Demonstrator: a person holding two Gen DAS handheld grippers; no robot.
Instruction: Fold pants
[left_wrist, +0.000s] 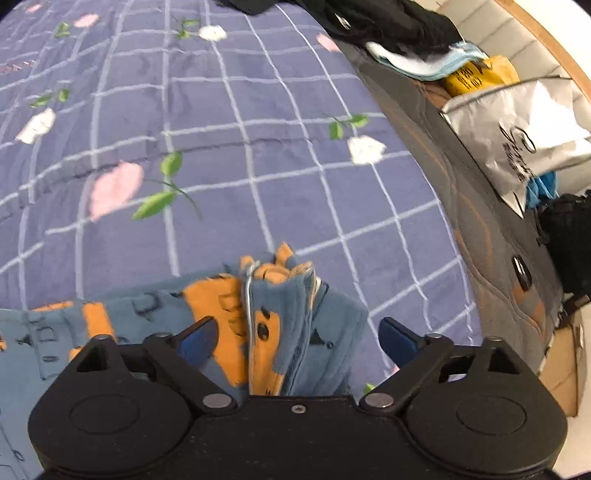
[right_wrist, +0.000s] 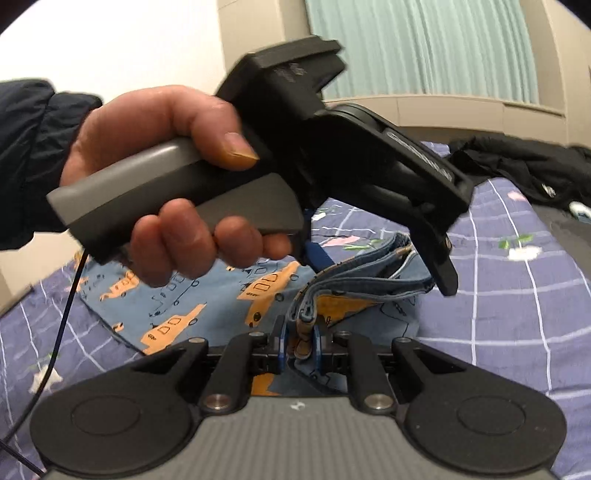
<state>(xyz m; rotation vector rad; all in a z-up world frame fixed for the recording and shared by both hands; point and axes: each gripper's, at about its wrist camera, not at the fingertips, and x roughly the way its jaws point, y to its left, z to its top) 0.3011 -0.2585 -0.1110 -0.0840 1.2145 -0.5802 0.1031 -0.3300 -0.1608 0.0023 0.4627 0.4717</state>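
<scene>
The pants (left_wrist: 284, 325) are blue with orange vehicle prints and lie on a purple checked bedspread (left_wrist: 221, 147). In the left wrist view my left gripper (left_wrist: 297, 338) is open, its blue pads either side of the bunched waistband edge, not pinching it. In the right wrist view my right gripper (right_wrist: 300, 341) is shut on the folded waistband of the pants (right_wrist: 258, 291). The left gripper (right_wrist: 373, 236), held by a hand, hangs just above the same waistband ahead of the right one.
The bed's right edge (left_wrist: 491, 236) drops off to the floor. A silver bag (left_wrist: 517, 140), a yellow packet (left_wrist: 476, 77) and dark clothes (left_wrist: 391, 22) lie beside it. A black jacket (right_wrist: 524, 166) lies at the far end of the bed. A cable (right_wrist: 62, 317) trails at left.
</scene>
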